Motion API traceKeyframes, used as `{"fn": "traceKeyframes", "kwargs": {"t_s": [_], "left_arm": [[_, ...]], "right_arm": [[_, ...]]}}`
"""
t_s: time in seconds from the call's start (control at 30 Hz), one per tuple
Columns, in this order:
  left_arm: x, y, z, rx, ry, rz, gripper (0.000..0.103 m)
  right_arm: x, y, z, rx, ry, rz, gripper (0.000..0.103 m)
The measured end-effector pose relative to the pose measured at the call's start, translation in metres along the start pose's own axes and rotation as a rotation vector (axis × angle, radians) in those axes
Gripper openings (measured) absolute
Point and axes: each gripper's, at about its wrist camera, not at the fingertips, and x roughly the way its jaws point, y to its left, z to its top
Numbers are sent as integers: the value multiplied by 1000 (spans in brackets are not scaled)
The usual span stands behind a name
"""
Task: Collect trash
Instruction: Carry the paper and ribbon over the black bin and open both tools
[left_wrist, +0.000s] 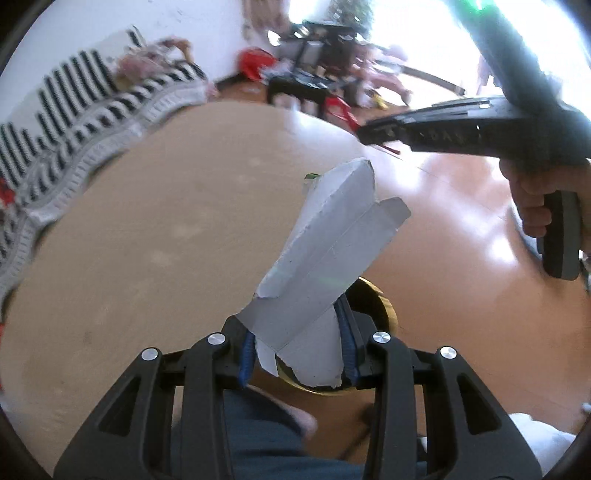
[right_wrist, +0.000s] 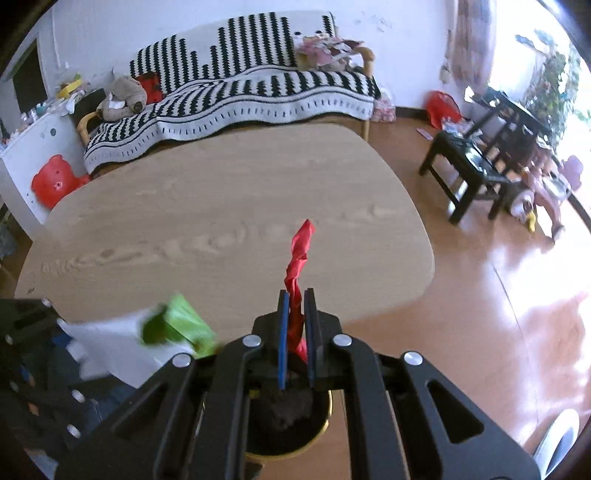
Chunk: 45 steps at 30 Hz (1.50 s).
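Left wrist view: a flattened grey carton (left_wrist: 325, 251) is clamped between the blue-padded fingers of the left gripper (left_wrist: 299, 350), its long axis running forward and slightly to the right, out past the near right edge of the wooden table (left_wrist: 147, 229). A round bin with a gold rim (left_wrist: 384, 306) is seen directly below the gripper, on the floor beside that edge, partly hidden by the carton and the fingers. In the right wrist view the right gripper (right_wrist: 295, 332) is closed on a twisted red wrapper (right_wrist: 299, 258), which stands upright between the fingers with its long axis pointing forward over the table's near edge; the same bin, dark inside, lies straight beneath the fingers. Both pieces of trash are thus held in the air above or just beside the bin's mouth, and no loose trash can be made out on the tabletop. Neither gripper can be judged clearly nearer the opening. The drop is judged to turn on each piece hanging over the mouth, the carton's length being the likelier to catch the rim.
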Motion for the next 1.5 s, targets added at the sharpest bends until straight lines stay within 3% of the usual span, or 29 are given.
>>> {"fn": "traceKeyframes", "kwargs": {"t_s": [0.17,0.3,0.37,0.53,0.63,0.87,1.23,1.27,1.33,1.37,1.4,1.43,1.47,1.5], "left_arm": [[73,-44,-33,32,174,-87,37],[126,-42,-50,-13,292,-110,37],[154,-37,-56,-25,344,-85,37],[206,-28,-71,-31,444,-63,37],[230,-19,-78,-62,487,-68,37],[254,-3,-86,-98,523,-77,37],[255,-8,-95,-121,531,-86,38],[253,-9,-93,-123,518,-78,41],[247,-10,-91,-146,491,-71,61],[243,-11,-91,-152,477,-79,82],[240,-13,-89,-151,462,-76,95],[234,-14,-88,-146,439,-69,96],[228,-16,-86,-140,423,-66,96],[222,-17,-84,-143,419,-76,96]], "right_arm": [[21,-18,-74,39,93,23,9],[74,-33,-127,123,214,76,9],[104,-36,-147,159,273,99,9],[170,-40,-179,269,382,184,9],[195,-35,-186,273,433,199,9],[226,-39,-180,277,481,208,9],[237,-49,-183,297,512,215,9],[237,-48,-182,292,511,211,9],[234,-46,-178,267,497,182,9],[231,-45,-176,254,492,169,16],[226,-44,-173,234,483,144,30],[219,-43,-170,213,471,117,73],[211,-43,-167,203,453,94,95],[203,-43,-164,195,429,90,95]]}}
